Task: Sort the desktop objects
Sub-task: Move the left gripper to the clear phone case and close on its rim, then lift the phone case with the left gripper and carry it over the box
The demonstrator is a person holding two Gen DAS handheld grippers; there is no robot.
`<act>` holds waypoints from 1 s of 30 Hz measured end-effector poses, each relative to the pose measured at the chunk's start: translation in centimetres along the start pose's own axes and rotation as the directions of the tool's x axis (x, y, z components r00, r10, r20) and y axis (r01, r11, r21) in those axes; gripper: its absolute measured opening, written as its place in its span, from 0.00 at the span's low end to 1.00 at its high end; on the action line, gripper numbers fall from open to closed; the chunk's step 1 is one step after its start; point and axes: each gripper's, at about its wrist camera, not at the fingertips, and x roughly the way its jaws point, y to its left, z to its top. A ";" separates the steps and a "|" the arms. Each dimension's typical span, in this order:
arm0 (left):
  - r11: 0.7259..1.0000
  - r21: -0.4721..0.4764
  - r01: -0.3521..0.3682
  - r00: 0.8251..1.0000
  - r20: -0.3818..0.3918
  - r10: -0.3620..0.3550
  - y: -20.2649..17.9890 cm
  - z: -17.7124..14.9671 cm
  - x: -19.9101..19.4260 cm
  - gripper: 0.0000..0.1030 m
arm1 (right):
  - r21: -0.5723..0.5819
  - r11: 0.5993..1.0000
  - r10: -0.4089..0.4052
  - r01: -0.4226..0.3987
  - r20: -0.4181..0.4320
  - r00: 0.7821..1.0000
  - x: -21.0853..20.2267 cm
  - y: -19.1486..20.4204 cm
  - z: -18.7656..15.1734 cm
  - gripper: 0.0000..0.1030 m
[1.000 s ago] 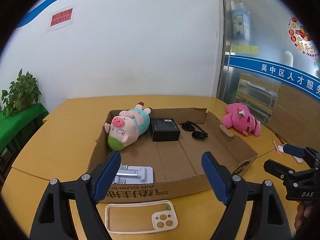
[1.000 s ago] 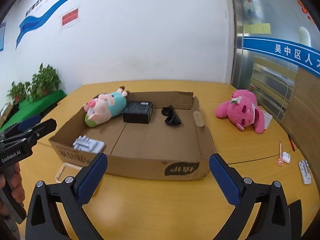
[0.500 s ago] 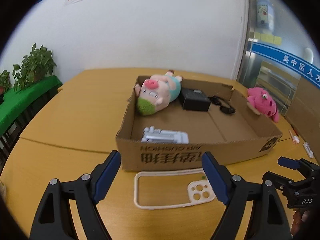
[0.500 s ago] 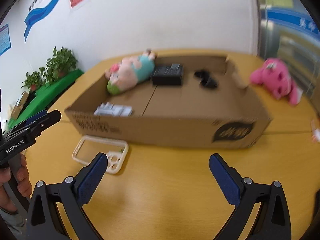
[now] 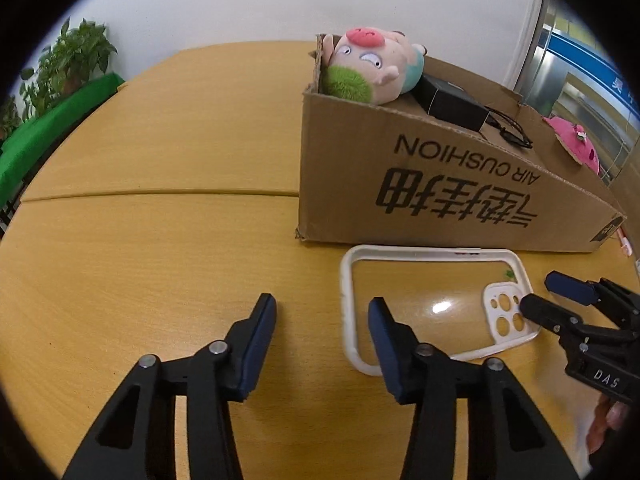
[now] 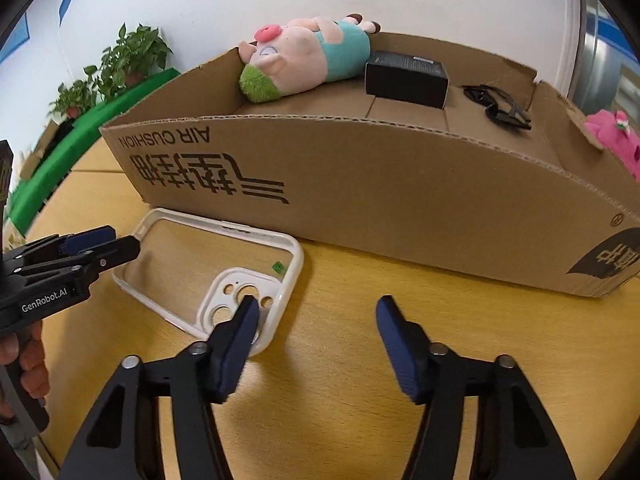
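Observation:
A clear phone case with a white rim (image 5: 434,304) (image 6: 216,276) lies flat on the wooden table just in front of the cardboard box (image 5: 440,196) (image 6: 400,184). My left gripper (image 5: 322,312) is open and low over the table, its right finger at the case's near left corner. My right gripper (image 6: 316,312) is open, its left finger over the case's camera cut-out end. The box holds a pig plush (image 6: 304,60), a black box (image 6: 406,78) and sunglasses (image 6: 498,108).
A pink plush (image 6: 616,140) lies on the table beyond the box's right end. Potted plants on a green-covered surface (image 5: 48,92) stand at the far left. Bare tabletop (image 5: 140,240) stretches to the left of the box.
Both grippers have come down and closer to the table, from looking into the box to flanking the phone case in front of it. Both stay open.

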 end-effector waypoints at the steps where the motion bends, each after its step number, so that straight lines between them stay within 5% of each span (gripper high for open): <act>1: 1.000 0.005 -0.005 1.000 -0.001 0.005 -0.1 -0.2 0.0 0.39 | -0.002 1.000 -0.009 0.009 0.002 1.000 -0.1 0.0 0.0 0.55; 4: 1.000 0.023 0.014 1.000 0.006 -0.014 -0.7 -0.4 -0.1 0.26 | -0.003 1.000 -0.012 0.012 0.010 1.000 -0.3 0.0 -0.1 0.50; 6: 0.998 0.038 0.048 0.999 0.001 -0.048 -1.4 -0.4 0.1 0.05 | -0.009 1.000 -0.005 0.005 0.018 1.000 -0.3 0.2 -0.1 0.44; 12: 0.998 0.060 0.036 0.999 0.014 -0.037 -2.7 -0.8 -0.4 0.04 | -0.014 0.999 0.044 -0.044 0.025 0.999 -0.7 0.5 -0.6 0.14; 17: 0.997 0.067 0.044 0.996 0.073 -0.049 -4.1 -0.4 -3.4 0.04 | 0.015 0.997 0.075 -0.076 0.033 0.997 -1.7 -0.4 -1.5 0.11; 20: 0.993 0.108 0.046 0.988 0.139 -0.061 -5.8 1.4 -6.4 0.04 | 0.039 0.995 0.085 -0.091 0.119 0.989 -5.2 -1.5 -1.3 0.11; 23: 0.985 0.156 0.070 0.964 0.245 -0.107 -8.2 4.2 -10.8 0.04 | 0.060 0.995 0.061 -0.080 0.270 0.961 -11.7 -3.2 0.5 0.11; 30: 0.947 0.290 0.136 0.863 0.435 -0.257 -14.3 12.6 -19.2 0.05 | 0.063 0.997 -0.077 0.052 0.513 0.855 -24.2 -7.3 5.9 0.11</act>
